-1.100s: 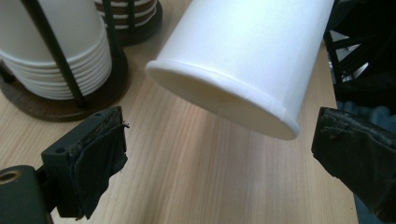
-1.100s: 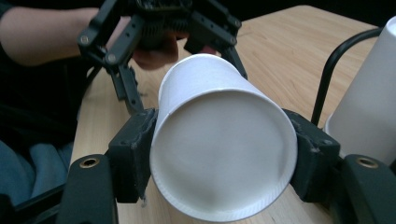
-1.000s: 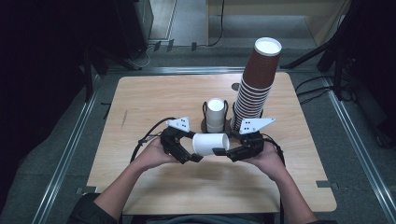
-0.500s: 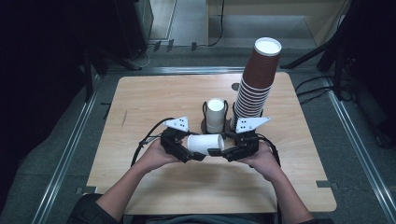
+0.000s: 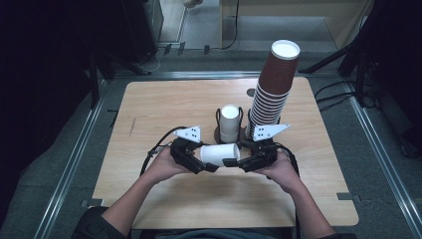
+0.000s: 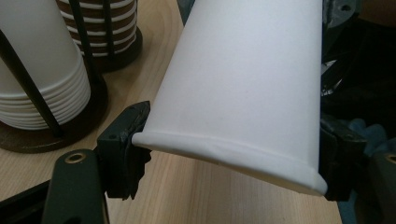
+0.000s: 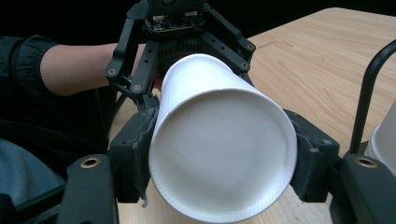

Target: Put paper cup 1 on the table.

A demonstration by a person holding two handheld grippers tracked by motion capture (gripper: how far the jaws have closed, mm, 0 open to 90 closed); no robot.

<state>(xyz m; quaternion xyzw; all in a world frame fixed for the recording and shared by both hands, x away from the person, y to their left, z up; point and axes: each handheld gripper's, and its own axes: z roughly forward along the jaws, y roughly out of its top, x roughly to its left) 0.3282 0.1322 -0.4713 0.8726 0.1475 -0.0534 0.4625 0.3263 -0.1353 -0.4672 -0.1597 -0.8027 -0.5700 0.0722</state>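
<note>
A white paper cup [image 5: 220,153] lies on its side just above the wooden table [image 5: 164,109], held between both grippers. My left gripper [image 5: 206,162] has just been closing on the cup's rolled rim. In the left gripper view its pads [image 6: 123,149] press on both sides of that rim [image 6: 224,154], which is slightly dented. My right gripper [image 5: 234,159] is shut on the cup's base end. In the right gripper view the closed bottom [image 7: 224,149] faces the camera between its pads [image 7: 135,149], and the left gripper [image 7: 180,28] shows behind the cup.
A stack of white cups [image 5: 230,122] stands in a black wire holder just beyond the grippers, with a tall stack of brown cups [image 5: 272,89] to its right. Both stacks show close by in the left gripper view: white cups [image 6: 42,70], brown cups [image 6: 107,32].
The left gripper's jaws have come together onto the cup's rim end. The right gripper has kept its hold, and the cup and both hands have stayed in place.
</note>
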